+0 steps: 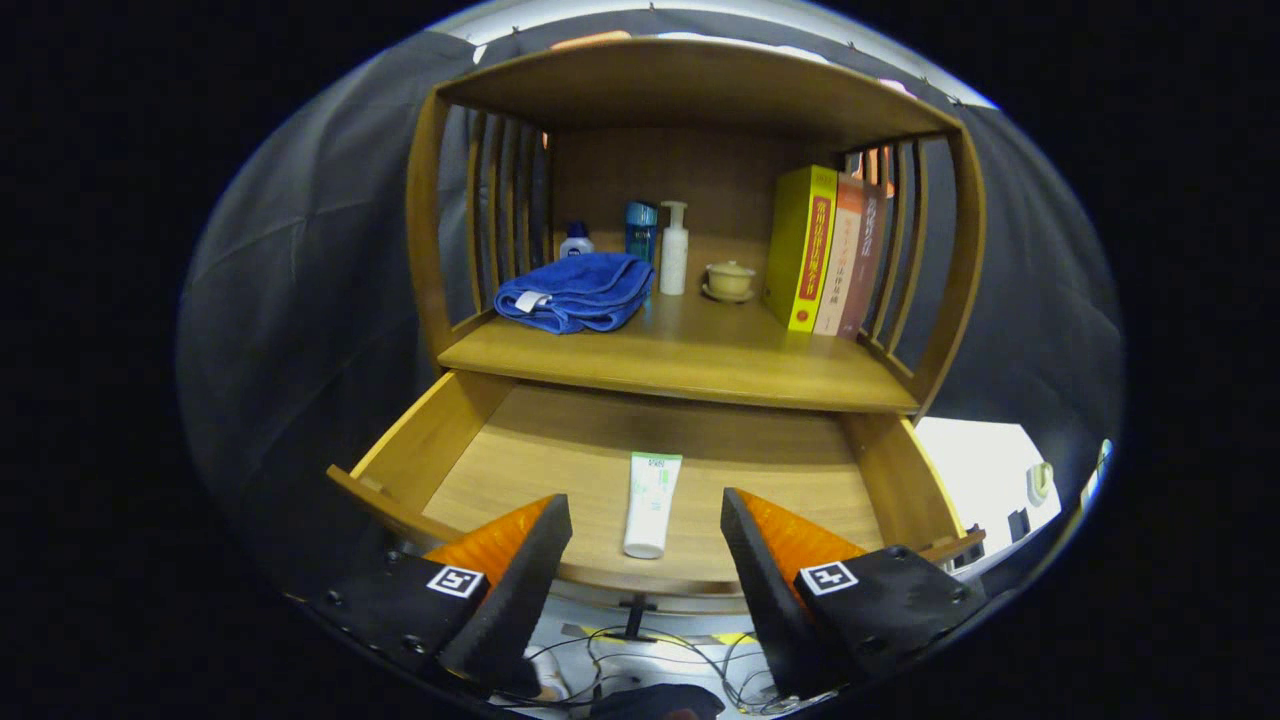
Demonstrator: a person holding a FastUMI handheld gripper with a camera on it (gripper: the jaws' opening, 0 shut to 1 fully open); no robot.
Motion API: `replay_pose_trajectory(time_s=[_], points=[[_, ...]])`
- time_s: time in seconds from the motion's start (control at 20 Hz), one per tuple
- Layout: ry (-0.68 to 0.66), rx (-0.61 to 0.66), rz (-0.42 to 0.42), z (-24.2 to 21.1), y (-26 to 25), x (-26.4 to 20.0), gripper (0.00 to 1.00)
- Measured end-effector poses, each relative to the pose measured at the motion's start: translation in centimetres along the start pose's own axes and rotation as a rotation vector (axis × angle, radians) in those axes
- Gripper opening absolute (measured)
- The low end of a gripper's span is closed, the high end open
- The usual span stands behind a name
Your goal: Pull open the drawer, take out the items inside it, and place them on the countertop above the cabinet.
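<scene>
Wooden pulled-open drawer (520, 450) just ahead of gripper (646, 520); white-and-green squeeze tube (650, 503) lies inside, between spread, empty fingers (cap end nearest). Folded blue towel (577, 291) beyond, on countertop (700, 352).

The wooden cabinet has a flat table (690, 365) on top, with slatted sides and a roof over it. On it, at about 10 o'clock, lies a folded blue towel (577, 291). Behind the towel stand a small white bottle (576, 241), a blue bottle (640, 230) and a white pump bottle (674, 249). A little lidded cup (730, 280) sits near the middle. At 2 o'clock three books (825, 250) stand upright.

Below, the drawer (560, 450) is pulled open. One white tube (651, 503) lies on its floor, at 6 o'clock.

The gripper (645, 535) is spread open, not touching the tube.
</scene>
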State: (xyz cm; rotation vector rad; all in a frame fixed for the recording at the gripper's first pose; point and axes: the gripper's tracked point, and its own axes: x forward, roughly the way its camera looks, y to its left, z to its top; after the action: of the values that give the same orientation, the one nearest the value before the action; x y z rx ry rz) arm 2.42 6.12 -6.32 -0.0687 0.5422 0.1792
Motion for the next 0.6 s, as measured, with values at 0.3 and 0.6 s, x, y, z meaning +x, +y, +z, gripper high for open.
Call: replay_pose_trajectory(time_s=[0.3,0.6], points=[[0.141,0.011,-0.016,0.7,-1.6,5.0,0.99],[0.319,0.033,0.027,-0.7,-0.6,9.9,0.99]])
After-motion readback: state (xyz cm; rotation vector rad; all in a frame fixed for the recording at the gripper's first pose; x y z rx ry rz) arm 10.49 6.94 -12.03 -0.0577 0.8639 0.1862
